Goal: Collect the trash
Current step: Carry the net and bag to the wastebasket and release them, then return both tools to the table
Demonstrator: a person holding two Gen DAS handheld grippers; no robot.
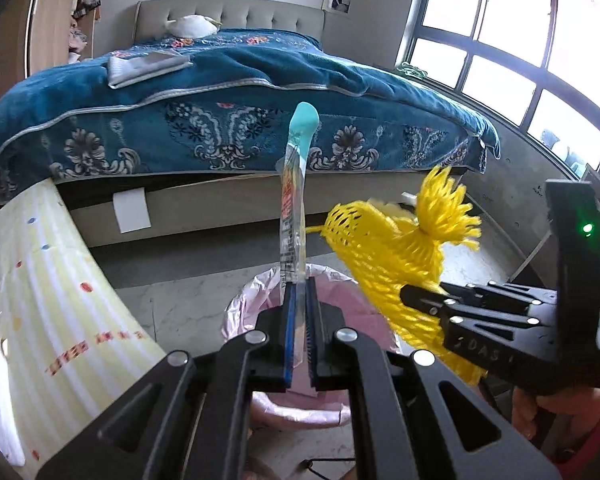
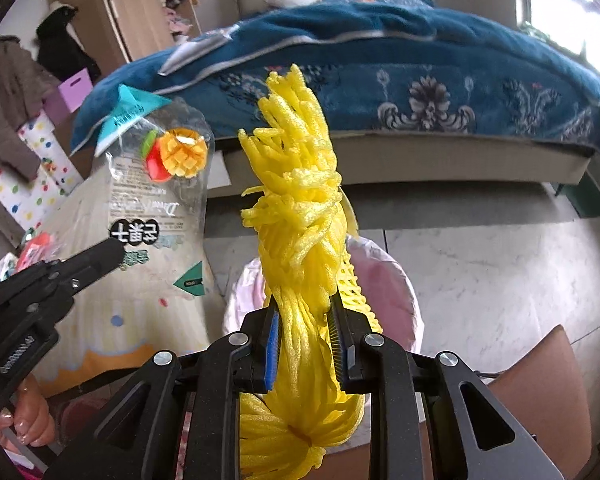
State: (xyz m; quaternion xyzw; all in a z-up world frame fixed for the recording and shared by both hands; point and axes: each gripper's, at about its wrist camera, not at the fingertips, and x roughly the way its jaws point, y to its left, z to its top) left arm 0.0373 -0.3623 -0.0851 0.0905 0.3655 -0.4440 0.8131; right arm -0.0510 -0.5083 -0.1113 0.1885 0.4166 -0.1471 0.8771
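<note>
**Two pieces of trash held above a pink-lined bin**

A clear plastic wrapper (image 1: pixel 293 216) with a teal top is pinched edge-on between the blue pads of the left hand-held gripper (image 1: pixel 299 316), and it is held upright. Directly below it, a bin lined with a pink bag (image 1: pixel 244 312) is seen on the marble floor (image 1: pixel 172 308). To the right, a yellow foam fruit net (image 1: pixel 392 248) is clamped by the right hand-held gripper (image 1: pixel 414 300), its frayed end fanned upward near the wrapper. A pale yellow spotted cloth (image 1: pixel 40 280) is seen at the left. Behind, a bed (image 1: pixel 220 92) covered by a blue floral blanket is set beside a large window (image 1: pixel 500 32).
</note>
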